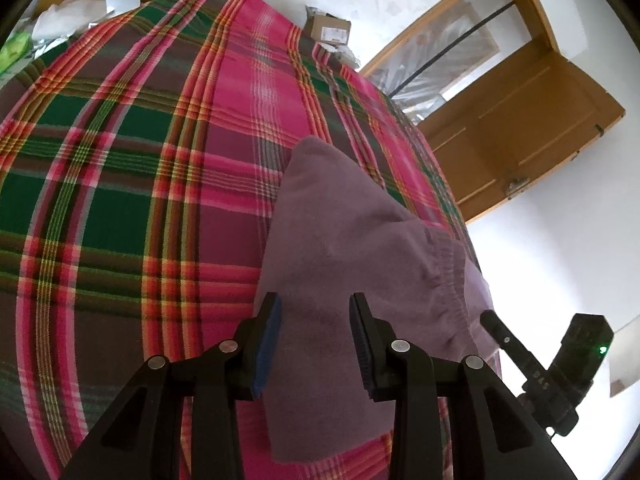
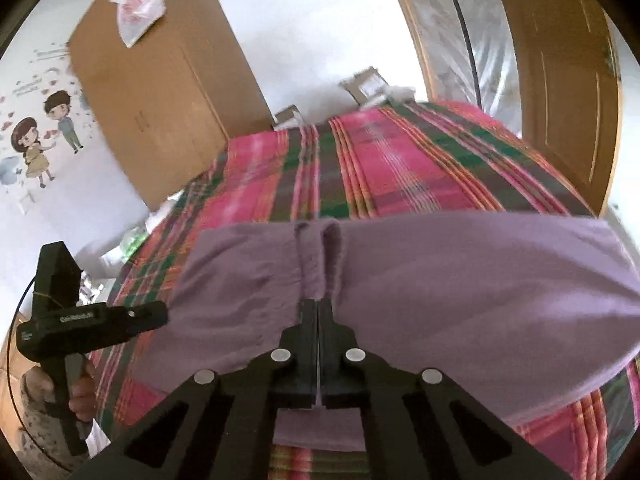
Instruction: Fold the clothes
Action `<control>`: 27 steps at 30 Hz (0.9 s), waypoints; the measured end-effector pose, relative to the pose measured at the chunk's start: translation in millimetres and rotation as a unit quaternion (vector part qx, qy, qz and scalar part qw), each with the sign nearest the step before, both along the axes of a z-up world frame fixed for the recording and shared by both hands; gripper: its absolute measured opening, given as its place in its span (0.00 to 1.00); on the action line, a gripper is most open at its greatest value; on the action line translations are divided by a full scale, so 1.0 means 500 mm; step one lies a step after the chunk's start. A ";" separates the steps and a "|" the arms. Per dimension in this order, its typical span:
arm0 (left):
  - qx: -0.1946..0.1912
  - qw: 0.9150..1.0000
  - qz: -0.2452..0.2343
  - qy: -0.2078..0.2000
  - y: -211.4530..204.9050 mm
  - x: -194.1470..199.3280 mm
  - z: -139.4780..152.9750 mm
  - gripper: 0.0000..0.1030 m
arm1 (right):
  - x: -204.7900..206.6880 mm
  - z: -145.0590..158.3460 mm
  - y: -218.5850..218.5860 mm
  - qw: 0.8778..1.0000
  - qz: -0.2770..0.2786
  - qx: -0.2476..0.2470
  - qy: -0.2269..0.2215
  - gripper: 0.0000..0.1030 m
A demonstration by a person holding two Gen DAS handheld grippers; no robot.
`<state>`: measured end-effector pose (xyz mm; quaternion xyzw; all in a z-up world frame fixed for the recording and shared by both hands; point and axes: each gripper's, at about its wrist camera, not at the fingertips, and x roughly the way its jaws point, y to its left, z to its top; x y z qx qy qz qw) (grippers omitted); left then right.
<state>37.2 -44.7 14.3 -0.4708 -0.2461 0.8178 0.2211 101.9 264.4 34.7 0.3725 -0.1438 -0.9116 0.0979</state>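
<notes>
A purple garment with an elastic waistband lies on a plaid bed cover. My left gripper hangs open just above the cloth, nothing between its fingers. The right gripper's body shows at the lower right of the left wrist view. In the right wrist view my right gripper is shut on a pinched fold of the purple garment, which is lifted and drapes to both sides. The left gripper appears at the left there, held by a hand.
The plaid bed cover reaches back to a white wall. A wooden wardrobe stands at the left with a plastic bag on top. A wooden door is at the right. Cardboard boxes sit past the bed's far edge.
</notes>
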 end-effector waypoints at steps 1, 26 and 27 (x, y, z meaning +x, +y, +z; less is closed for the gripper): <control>0.001 1.000 -0.002 0.001 0.000 -0.001 0.000 0.35 | -0.004 -0.003 0.004 1.000 -0.003 0.002 -0.004 0.01; -0.027 1.000 -0.004 -0.011 0.024 -0.145 0.016 0.35 | -0.218 -0.017 -0.055 0.995 0.080 -0.011 -0.065 0.18; -0.026 1.000 0.000 -0.014 0.025 -0.152 0.013 0.35 | -0.218 -0.019 -0.053 0.994 0.080 -0.013 -0.067 0.18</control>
